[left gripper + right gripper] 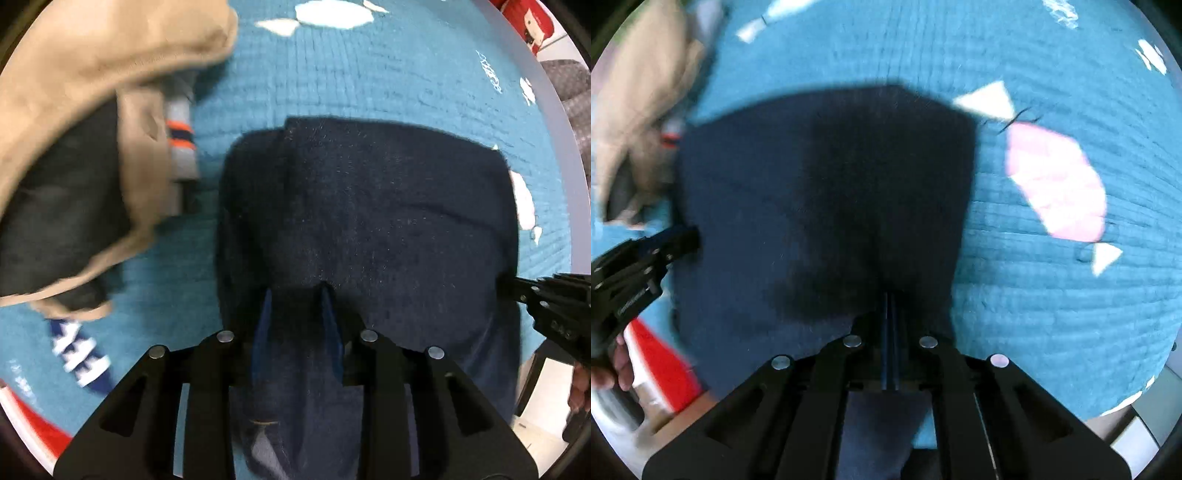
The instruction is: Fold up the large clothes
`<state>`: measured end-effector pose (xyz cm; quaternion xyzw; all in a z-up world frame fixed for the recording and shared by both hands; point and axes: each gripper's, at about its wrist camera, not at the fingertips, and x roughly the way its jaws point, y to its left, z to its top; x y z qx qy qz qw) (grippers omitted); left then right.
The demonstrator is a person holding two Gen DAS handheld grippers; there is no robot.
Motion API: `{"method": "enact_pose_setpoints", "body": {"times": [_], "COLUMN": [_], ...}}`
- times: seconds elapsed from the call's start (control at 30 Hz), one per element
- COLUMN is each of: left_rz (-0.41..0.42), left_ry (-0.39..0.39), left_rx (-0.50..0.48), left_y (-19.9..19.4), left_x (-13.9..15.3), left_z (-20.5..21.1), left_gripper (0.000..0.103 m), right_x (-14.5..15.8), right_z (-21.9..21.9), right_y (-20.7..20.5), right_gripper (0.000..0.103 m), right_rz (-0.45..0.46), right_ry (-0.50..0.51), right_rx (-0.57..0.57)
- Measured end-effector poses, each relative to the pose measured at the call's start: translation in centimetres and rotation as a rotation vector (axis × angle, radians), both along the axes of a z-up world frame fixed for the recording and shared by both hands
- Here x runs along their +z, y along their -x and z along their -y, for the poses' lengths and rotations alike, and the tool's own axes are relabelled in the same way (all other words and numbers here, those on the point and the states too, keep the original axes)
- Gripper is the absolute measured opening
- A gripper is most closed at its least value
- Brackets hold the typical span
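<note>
A dark navy garment [369, 229] lies folded into a rough rectangle on a teal quilted cover [332, 74]. It also shows in the right wrist view [827, 206]. My left gripper [295, 295] is over its near edge with the blue fingers a little apart and navy cloth lying between them. My right gripper [891, 295] has its fingers pressed together on the garment's near right edge. Each gripper shows at the side of the other's view, the right one [546, 299] and the left one [646, 258].
A heap of tan and dark clothes with a grey, orange-striped piece [92, 147] lies left of the navy garment. The cover has white [332, 14] and pink [1056, 177] patches. Its edge and a red strip [661, 362] lie near me.
</note>
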<state>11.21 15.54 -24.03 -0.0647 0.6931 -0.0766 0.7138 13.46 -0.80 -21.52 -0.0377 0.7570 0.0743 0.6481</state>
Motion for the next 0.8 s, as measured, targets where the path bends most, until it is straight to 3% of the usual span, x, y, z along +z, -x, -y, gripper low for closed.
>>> {"method": "enact_pose_setpoints", "body": {"times": [0.07, 0.17, 0.2, 0.27, 0.33, 0.4, 0.43, 0.5, 0.57, 0.63, 0.67, 0.7, 0.8], "left_rz": [-0.008, 0.004, -0.009, -0.053, -0.012, -0.030, -0.059, -0.027, -0.016, -0.008, -0.026, -0.044, -0.056], "left_ry": [-0.013, -0.005, 0.003, 0.009, 0.025, 0.020, 0.014, 0.032, 0.030, 0.060, 0.082, 0.091, 0.052], "left_rx": [0.020, -0.045, -0.049, -0.060, -0.070, 0.000, 0.035, 0.020, 0.020, 0.037, 0.070, 0.081, 0.069], "left_y": [0.7, 3.6, 4.5, 6.7, 8.0, 8.9, 9.7, 11.6, 13.1, 13.8, 13.9, 14.1, 14.4], "left_x": [1.5, 3.9, 3.9, 2.1, 0.7, 1.7, 2.6, 3.9, 3.3, 2.0, 1.8, 2.4, 4.3], "left_z": [-0.4, -0.3, -0.5, -0.5, -0.2, -0.9, -1.3, -1.4, -1.5, -2.0, -2.7, -3.3, -5.9], "left_gripper": [0.028, 0.029, 0.029, 0.028, 0.029, 0.029, 0.029, 0.030, 0.031, 0.038, 0.039, 0.039, 0.040], "right_x": [2.4, 4.0, 3.7, -0.1, -2.2, 0.4, 2.1, 4.1, 2.8, -1.6, -2.1, -0.8, 3.6], "right_z": [-0.4, -0.7, -0.9, -1.6, -2.2, -3.4, -4.0, -4.3, -3.6, -3.2, -3.2, -3.1, -2.4], "right_y": [0.7, 3.5, 4.3, 5.7, 6.2, 7.2, 8.7, 11.9, 13.1, 12.8, 12.6, 12.3, 13.7], "right_gripper": [0.004, 0.005, 0.003, 0.000, 0.000, 0.002, 0.006, 0.005, 0.000, 0.000, 0.000, 0.000, 0.000], "right_rz": [0.010, -0.099, -0.096, -0.040, 0.003, 0.040, 0.025, -0.027, 0.007, -0.027, -0.054, -0.076, -0.061], "right_ry": [0.010, -0.106, -0.085, 0.005, 0.036, 0.090, 0.061, -0.024, -0.009, -0.038, -0.052, -0.055, -0.110], "right_rx": [0.009, 0.009, 0.024, 0.069, 0.047, 0.055, 0.077, 0.101, 0.083, 0.020, -0.049, -0.109, -0.085]}}
